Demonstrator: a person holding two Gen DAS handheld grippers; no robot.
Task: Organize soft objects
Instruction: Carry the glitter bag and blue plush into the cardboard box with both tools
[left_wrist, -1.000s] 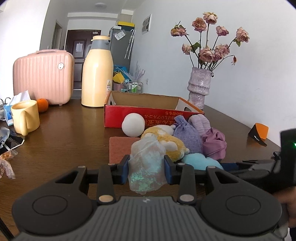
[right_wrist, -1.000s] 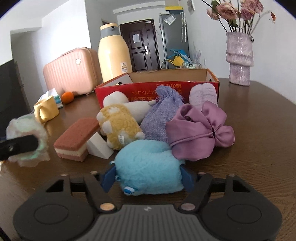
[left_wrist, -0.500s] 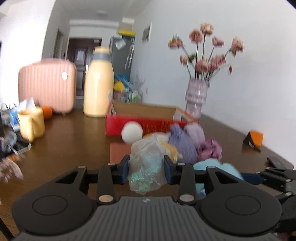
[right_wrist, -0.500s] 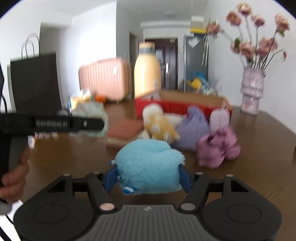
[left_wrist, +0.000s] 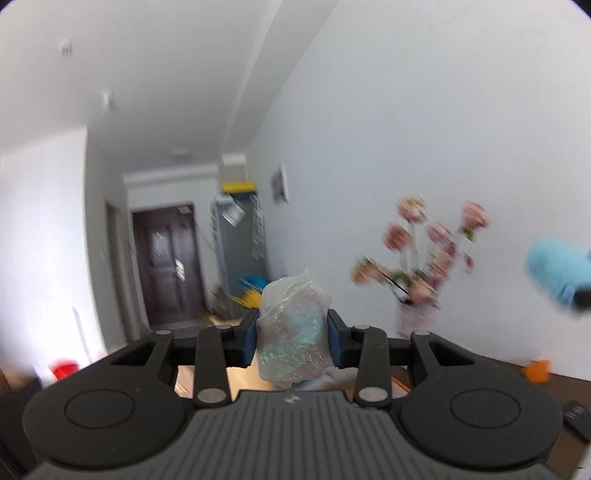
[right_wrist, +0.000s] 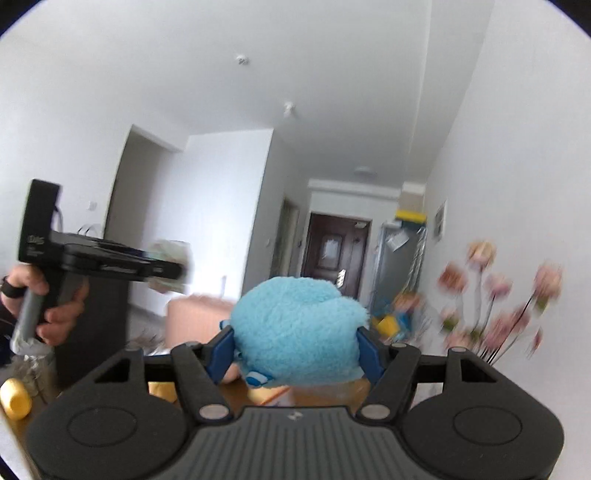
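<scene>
Across both wrist views, mostly white walls and white ceiling, cameras tipped upward. Far down the corridor, a dark brown door, with a grey cabinet topped by a yellow box beside it. Low at the right, a blurred bunch of dried pink flowers in a pale vase. Below the flowers, a strip of dark wooden tabletop carrying a small orange object.

Nearest the right camera, the black right gripper, blue-padded fingers pressed into both sides of a fluffy sky-blue plush toy, lifted high against the doorway. Same toy visible at the right edge of the left view, blurred.

Nearest the left camera, the black left gripper, blue-padded fingers clamped onto a translucent, iridescent crinkly pouch, raised clear of the table. Same gripper seen from the right camera at the left, gripped by a bare hand, pouch a pale smear at its tip.

Bottom left of the right view, a small yellow rounded object, too blurred to identify.
</scene>
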